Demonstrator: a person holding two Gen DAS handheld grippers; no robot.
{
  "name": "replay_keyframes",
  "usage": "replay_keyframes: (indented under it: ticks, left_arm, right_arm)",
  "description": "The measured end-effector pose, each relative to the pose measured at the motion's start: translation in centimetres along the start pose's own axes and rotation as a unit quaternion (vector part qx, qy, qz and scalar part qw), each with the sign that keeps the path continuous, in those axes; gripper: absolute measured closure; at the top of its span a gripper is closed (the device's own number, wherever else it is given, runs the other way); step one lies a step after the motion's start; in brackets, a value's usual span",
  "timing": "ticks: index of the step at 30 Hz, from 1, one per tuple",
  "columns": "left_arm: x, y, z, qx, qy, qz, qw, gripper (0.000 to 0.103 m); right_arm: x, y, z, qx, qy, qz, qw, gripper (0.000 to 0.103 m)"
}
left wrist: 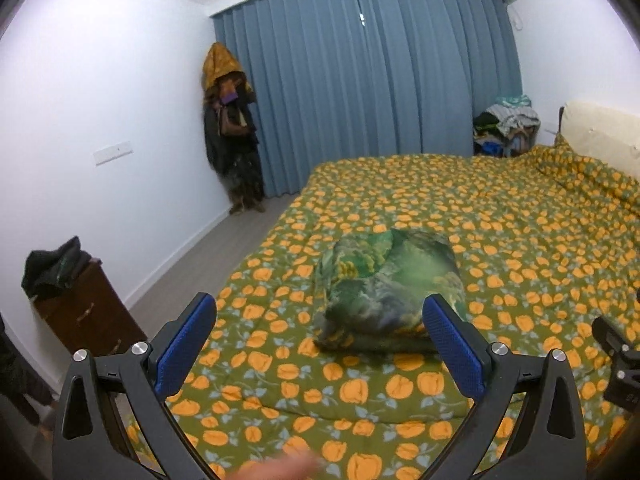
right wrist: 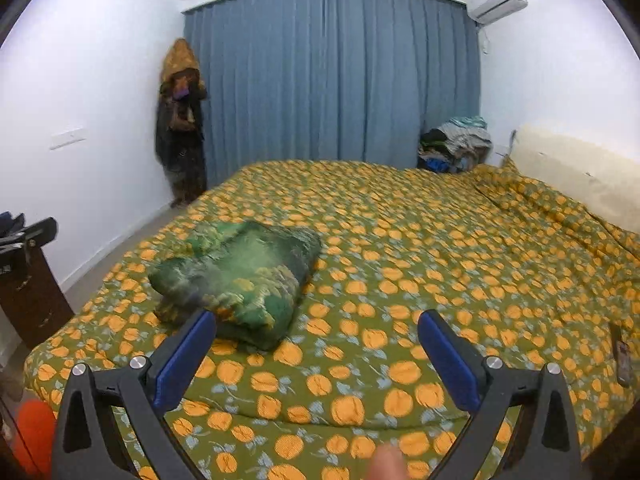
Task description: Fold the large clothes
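Note:
A green patterned garment [left wrist: 390,288] lies folded into a thick bundle on the bed, near its foot end. In the right wrist view the same garment [right wrist: 240,276] sits left of centre. My left gripper [left wrist: 320,320] is open above the bed, its blue pads either side of the bundle's near edge and clear of it. My right gripper [right wrist: 318,336] is open too, with nothing between its fingers; the bundle lies just beyond its left pad [right wrist: 186,360]. The right gripper's black body [left wrist: 618,360] shows at the right edge of the left wrist view.
The bed's green quilt with orange flowers [right wrist: 440,248] fills most of both views. A dark wooden cabinet [left wrist: 88,312] with dark clothes on top stands left of the bed. Clothes hang in the corner [left wrist: 230,132]; a clothes pile [right wrist: 456,144] sits by the cream headboard [right wrist: 576,172]. A phone [right wrist: 622,354] lies at the quilt's right edge.

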State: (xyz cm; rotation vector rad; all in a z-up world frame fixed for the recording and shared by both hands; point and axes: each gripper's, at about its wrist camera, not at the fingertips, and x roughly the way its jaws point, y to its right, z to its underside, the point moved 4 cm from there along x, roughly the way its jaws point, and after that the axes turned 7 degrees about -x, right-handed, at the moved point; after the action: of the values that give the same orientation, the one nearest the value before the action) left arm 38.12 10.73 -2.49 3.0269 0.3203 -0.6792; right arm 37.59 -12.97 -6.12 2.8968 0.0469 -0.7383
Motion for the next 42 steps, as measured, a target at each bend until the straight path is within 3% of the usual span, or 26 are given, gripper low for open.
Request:
replay_keyframes:
  ticks: [8, 13, 16, 24, 42]
  left_arm:
    - [-0.7, -0.8, 1.7, -0.029, -0.061, 0.036, 0.9971, 0.0]
    - [-2.4, -1.2, 2.3, -0.011, -0.064, 0.017, 0.9978, 0.0]
    - [-2.4, -0.9, 2.9, 0.004, -0.063, 0.017, 0.9978, 0.0]
    - [-0.3, 0.2, 4.6, -0.027, -0.125, 0.051, 0.9905, 0.0]
    - [0.3, 1.3, 4.6, -0.007, -0.119, 0.027, 0.9925, 0.0]
  right_arm:
    - [-0.5, -2.2, 0.3, -0.032, -0.021, -0.01, 0.999, 0.0]
    - [-1.7, -4.2, -0.7, -0.065, -0.022, -0.003, 0.998, 0.0]
    - [-2.0, -4.6, -0.7, -0.052, -0.039, -0.006, 0.998, 0.0]
    - [-2.3, -3.3, 0.3, -0.027, -0.057, -0.002, 0.998, 0.0]
    - [-1.1, -2.9, 1.7, -0.029, -0.071, 0.009, 0.997, 0.0]
